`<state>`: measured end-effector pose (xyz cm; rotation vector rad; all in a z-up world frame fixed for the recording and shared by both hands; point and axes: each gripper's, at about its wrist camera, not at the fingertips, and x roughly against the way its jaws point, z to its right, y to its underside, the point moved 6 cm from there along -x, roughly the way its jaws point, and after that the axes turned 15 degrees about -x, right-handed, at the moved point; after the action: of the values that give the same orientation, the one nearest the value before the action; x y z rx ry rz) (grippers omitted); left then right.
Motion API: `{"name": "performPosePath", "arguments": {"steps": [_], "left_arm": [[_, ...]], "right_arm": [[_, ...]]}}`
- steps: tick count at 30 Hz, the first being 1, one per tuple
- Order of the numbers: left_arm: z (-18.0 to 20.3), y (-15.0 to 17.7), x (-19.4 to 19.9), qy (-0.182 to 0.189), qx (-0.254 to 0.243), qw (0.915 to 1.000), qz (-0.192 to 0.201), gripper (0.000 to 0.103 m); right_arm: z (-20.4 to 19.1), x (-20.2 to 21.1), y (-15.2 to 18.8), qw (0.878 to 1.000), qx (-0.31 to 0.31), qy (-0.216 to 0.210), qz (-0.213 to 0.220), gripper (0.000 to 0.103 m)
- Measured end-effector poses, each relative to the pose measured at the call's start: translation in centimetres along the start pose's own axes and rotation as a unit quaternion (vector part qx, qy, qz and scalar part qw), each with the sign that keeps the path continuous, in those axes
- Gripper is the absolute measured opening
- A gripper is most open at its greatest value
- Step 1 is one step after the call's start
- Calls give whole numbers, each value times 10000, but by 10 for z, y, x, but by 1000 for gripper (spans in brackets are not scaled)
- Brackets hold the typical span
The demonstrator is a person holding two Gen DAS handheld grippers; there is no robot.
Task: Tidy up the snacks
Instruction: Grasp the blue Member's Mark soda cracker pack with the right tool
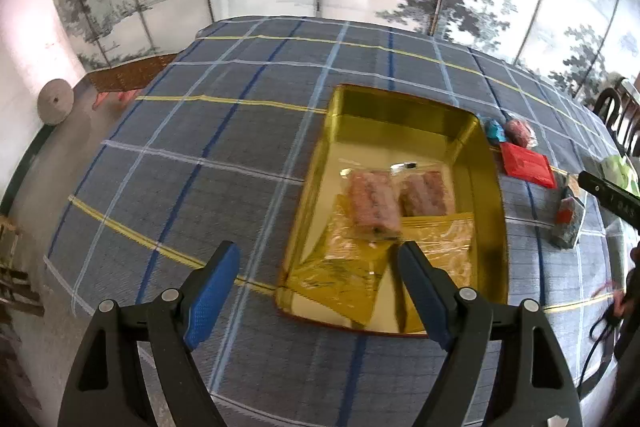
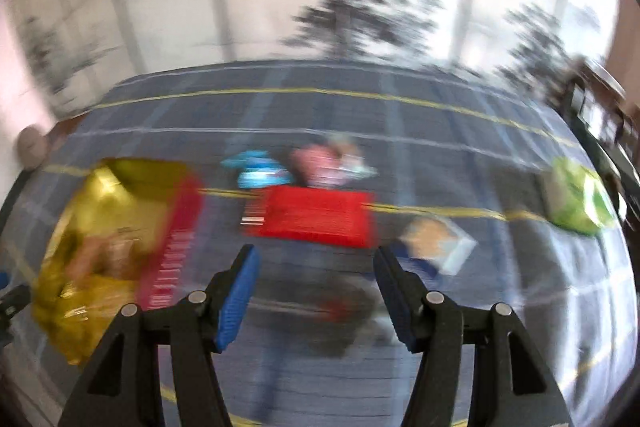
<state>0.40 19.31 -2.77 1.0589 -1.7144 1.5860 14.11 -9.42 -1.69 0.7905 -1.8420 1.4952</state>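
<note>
Snacks lie in two groups on the checked tablecloth [image 1: 224, 155]: some already packed in the gold tin [image 1: 490, 227], the rest loose on the cloth off the tin's right side. In the tin, two clear-wrapped pink bars [image 1: 374, 203] sit side by side, long axes running toward the far edge, over gold foil packets [image 1: 436, 243]. Loose ones show in the blurred right wrist view: a flat red packet [image 2: 316, 221] lies straight ahead of the right gripper [image 2: 316, 297], its long axis crosswise to the fingers; beyond it are a blue wrapper [image 2: 256, 173] and a pink one [image 2: 320, 163]; a pale sachet [image 2: 438, 239] lies right, a green bag [image 2: 576, 201] near the right edge. Judging by this, the right hand is nearer and suits the red packet. Right jaws stand moderately wide, empty. The left gripper [image 1: 320, 287] hangs over the tin's near end, jaws wide, holding nothing.
</note>
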Motion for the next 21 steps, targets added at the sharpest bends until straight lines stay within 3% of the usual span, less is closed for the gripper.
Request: {"name": "performPosePath", "arguments": {"steps": [4, 7, 12, 18, 21], "left_arm": [[13, -4, -2, 83, -98, 9999, 8, 79], [21, -5, -5, 133, -167, 9998, -32, 79], [27, -3, -6, 126, -234, 9996, -73, 79], [30, -4, -5, 123, -233, 9996, -67, 79], [34, -7, -4, 135, -259, 9996, -58, 79]], "right_arm": [[52, -22, -13, 9973, -472, 448, -331, 61], [69, -36, -18, 9950, -705, 500, -494, 61], [78, -59, -20, 9892, -1071, 489, -878, 61], [82, -79, -16, 9822, -1247, 886, -1094, 61], [81, -87, -15, 9816, -1348, 759, -1121, 61]]}}
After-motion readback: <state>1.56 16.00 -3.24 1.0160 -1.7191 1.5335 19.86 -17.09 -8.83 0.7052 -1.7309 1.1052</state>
